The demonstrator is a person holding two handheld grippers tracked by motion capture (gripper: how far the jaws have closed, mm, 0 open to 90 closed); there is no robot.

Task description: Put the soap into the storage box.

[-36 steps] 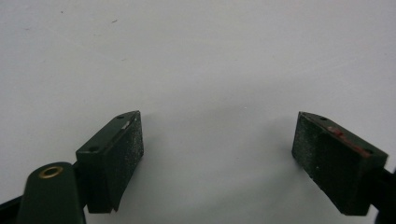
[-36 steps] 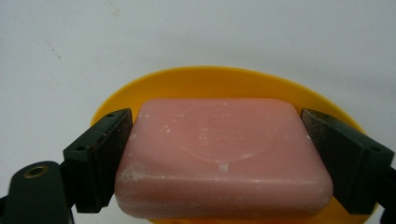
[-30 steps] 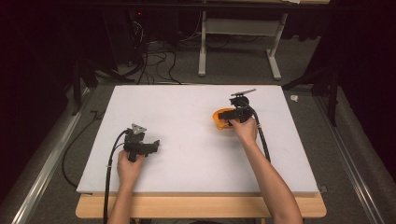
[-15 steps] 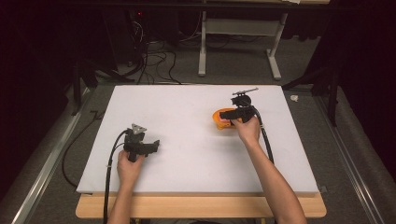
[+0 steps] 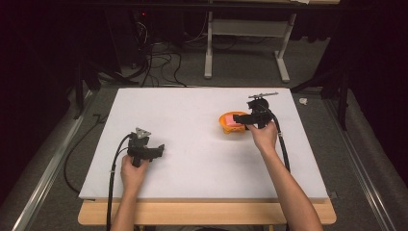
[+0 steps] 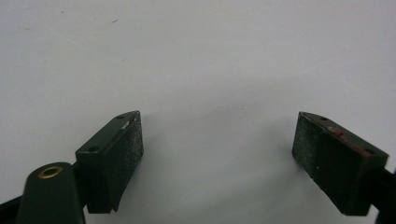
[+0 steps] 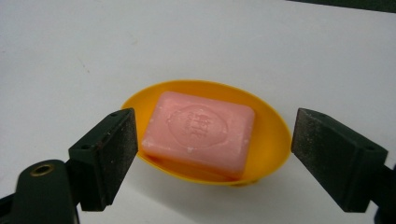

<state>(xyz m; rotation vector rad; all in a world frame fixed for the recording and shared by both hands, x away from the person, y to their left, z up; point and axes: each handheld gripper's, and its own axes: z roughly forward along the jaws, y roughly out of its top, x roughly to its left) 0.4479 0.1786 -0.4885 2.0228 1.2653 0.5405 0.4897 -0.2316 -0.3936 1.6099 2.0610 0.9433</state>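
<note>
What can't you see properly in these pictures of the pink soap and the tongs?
- Stamped letters on the pink soap, right gripper view: too faint and blurred to read.
- Underside of the soap and the floor of the yellow dish: hidden by the soap itself.
- Dish in the high view: its near side is covered by the right tongs.
- Left tongs, left gripper view: bodies cut off by the bottom edge.

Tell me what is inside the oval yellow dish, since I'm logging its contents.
One pink rectangular soap bar with an embossed stamp lies in the oval yellow dish. The dish floor under the bar is covered, so anything beneath it cannot be seen.
</note>
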